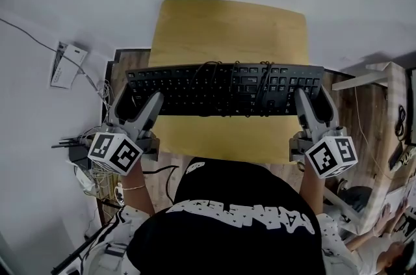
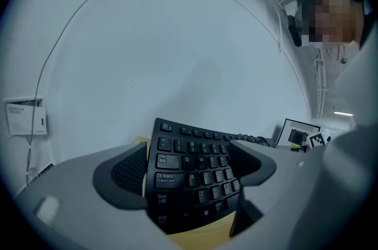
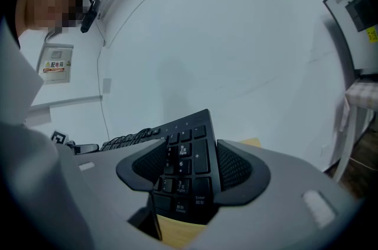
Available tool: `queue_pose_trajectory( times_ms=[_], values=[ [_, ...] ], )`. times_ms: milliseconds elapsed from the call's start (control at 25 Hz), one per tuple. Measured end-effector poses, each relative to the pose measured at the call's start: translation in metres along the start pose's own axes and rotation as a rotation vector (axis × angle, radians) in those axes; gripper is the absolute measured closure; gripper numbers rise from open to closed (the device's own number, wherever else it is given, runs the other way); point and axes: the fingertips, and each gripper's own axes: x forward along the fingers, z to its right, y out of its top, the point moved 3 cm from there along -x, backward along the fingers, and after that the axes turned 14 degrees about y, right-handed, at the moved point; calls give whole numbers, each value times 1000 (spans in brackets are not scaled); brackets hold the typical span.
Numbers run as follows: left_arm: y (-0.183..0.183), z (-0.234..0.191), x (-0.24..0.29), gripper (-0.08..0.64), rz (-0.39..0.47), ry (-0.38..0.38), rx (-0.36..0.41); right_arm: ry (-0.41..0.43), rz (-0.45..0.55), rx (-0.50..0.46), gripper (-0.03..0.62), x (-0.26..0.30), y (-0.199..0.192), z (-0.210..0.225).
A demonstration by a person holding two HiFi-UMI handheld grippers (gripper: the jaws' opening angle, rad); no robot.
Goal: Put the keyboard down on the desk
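Note:
A black keyboard [image 1: 224, 88] lies crosswise over a small light wooden desk [image 1: 227, 26], both ends overhanging the desk's sides. Its black cable [image 1: 250, 72] is looped over the keys. My left gripper [image 1: 140, 101] is shut on the keyboard's left end, and the left gripper view shows the letter keys [image 2: 189, 172] between the jaws with wood [image 2: 201, 237] below. My right gripper [image 1: 313, 98] is shut on the right end, the number pad [image 3: 189, 166] sitting between its pads. I cannot tell whether the keyboard touches the desk top.
A white wall rises right behind the desk. On the left are a paper label [image 1: 65, 65], loose cables [image 1: 101, 95] and a small black device [image 1: 78, 151] on the floor. A white shelf frame [image 1: 380, 78] stands at the right, and another person [image 1: 383, 248] is at the lower right.

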Motion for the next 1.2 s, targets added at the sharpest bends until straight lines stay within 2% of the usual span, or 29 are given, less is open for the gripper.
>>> queue_pose_trajectory(
  times_ms=[240,600,1200],
  values=[
    [-8,-2,11,126,0,-25,7,-20,0,9,324,-1,-8,6],
    [-9,-1,25,126,-47,-47,29,-58,-5,41,324,-1,-17,10],
    [-27,-2,46,126,-130,-73,19,-125,-35,69,322,-3,-31,21]
  ],
)
